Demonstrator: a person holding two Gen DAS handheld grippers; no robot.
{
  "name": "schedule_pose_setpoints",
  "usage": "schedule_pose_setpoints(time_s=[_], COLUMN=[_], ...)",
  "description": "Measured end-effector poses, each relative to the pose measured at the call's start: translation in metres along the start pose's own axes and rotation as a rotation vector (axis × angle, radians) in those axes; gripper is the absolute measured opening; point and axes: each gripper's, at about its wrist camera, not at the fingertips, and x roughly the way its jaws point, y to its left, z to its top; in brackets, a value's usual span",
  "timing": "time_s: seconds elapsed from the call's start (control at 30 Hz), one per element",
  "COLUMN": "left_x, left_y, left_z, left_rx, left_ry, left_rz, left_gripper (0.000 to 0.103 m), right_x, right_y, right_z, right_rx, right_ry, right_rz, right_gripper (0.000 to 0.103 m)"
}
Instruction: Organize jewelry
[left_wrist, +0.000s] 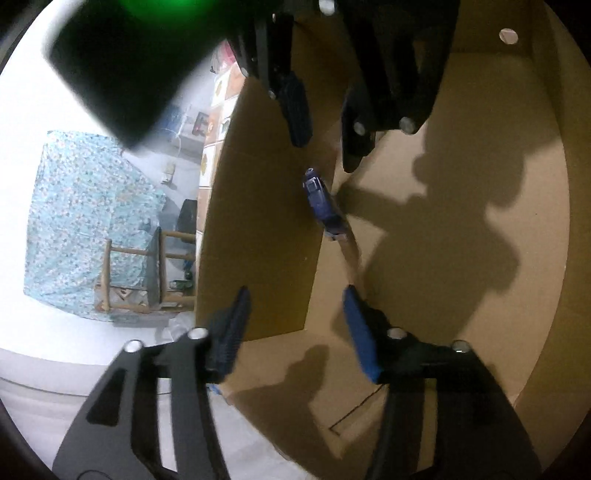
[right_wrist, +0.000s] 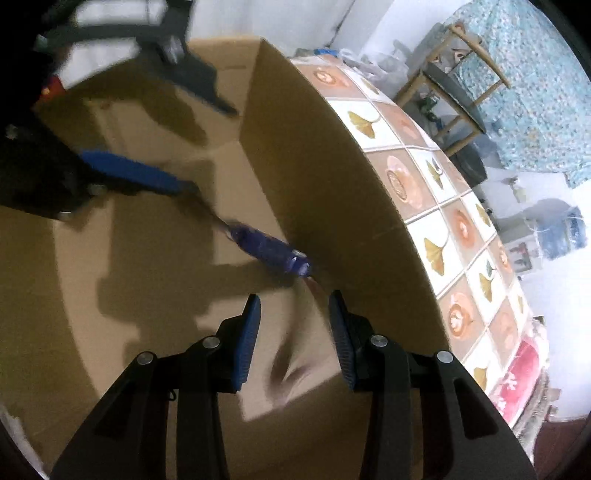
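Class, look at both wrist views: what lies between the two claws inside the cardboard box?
A blue beaded piece of jewelry lies on the box floor between the left claw and the right claw, against the inner wall. Both views show it.

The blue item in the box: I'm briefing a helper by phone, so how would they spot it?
Find the brown cardboard box. On its floor, against the base of the tall side wall, lies a small dark blue elongated item; blur hides its details. It is the only loose thing on the cardboard.

Patterned floor tiles, wooden chair (blue floral cloth behind it), white wall.
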Motion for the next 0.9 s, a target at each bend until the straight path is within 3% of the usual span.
schedule_pose_setpoints(time_s=[0.17, 0.43, 0.57, 0.73, 0.83, 0.9], left_x=[-0.016, -0.063, -0.101, -0.141, -0.161, -0.170], left_y=[0.006, 0.022, 0.022, 0.013, -0.005, -0.024], left_z=[-0.001, -0.015, -0.036, -0.065, -0.087, -0.105], left_rx=[-0.045, -0.168, -0.260, -0.502, -0.708, -0.826], left_ry=[-0.026, -0.092, -0.133, -0.191, -0.215, -0.211], left_rz=[0.032, 0.073, 0.112, 0.054, 0.010, 0.023], left_gripper=[0.064, 0.066, 0.066, 0.066, 0.066, 0.066], right_x=[-0.010, -0.058, -0.076, -0.075, -0.052, -0.033], right_y=[-0.006, -0.012, -0.013, -0.022, -0.041, -0.053], right_z=[-0.003, -0.021, -0.025, -0.020, -0.018, -0.016], right_rx=[0.041, 0.118, 0.190, 0.379, 0.594, 0.734], right_ry=[0.005, -0.065, -0.113, -0.158, -0.124, -0.097], right_rz=[-0.003, -0.018, 0.027, 0.184, 0.287, 0.328], right_gripper=[0.038, 0.038, 0.038, 0.038, 0.038, 0.038])
